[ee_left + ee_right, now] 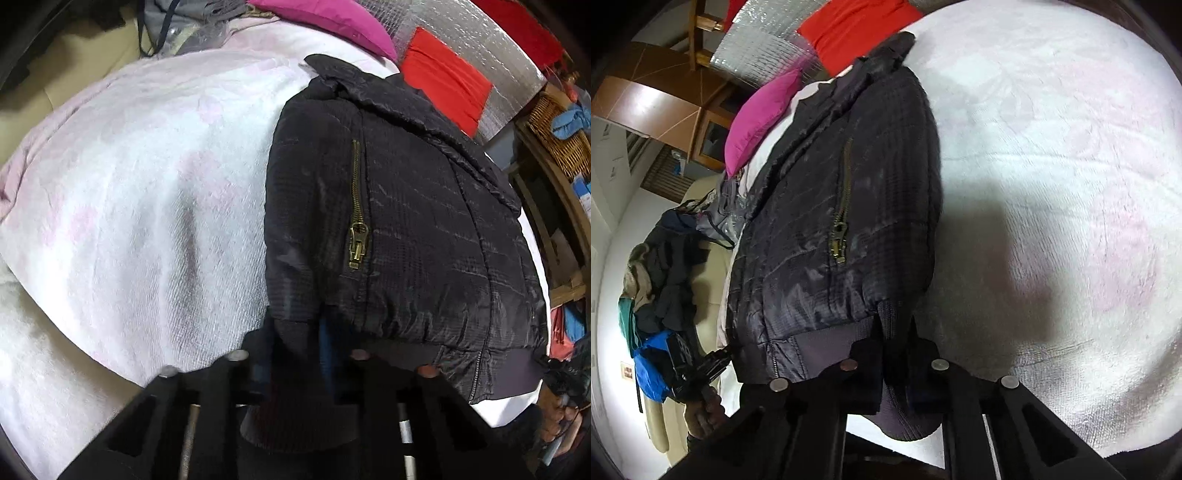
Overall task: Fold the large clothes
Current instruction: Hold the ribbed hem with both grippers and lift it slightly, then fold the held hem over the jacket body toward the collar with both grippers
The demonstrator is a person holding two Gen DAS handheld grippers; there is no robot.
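left gripper [295,354] and right gripper [897,354] each clamped on ribbed hem of black jacket [406,221] | surface: white-pink blanket [147,184] on bed; pink cushion [325,22], red cloth [443,81] at far end | jacket long axis hem-near, collar-far | open blanket on both sides

The left gripper's [299,354] fingertips are buried under the black jacket's [406,221] ribbed cuff [295,413] — its jaws cannot be read. The right gripper's [897,354] tips vanish into the same fabric. The white blanket [147,184] runs off frame — its edges unseen.
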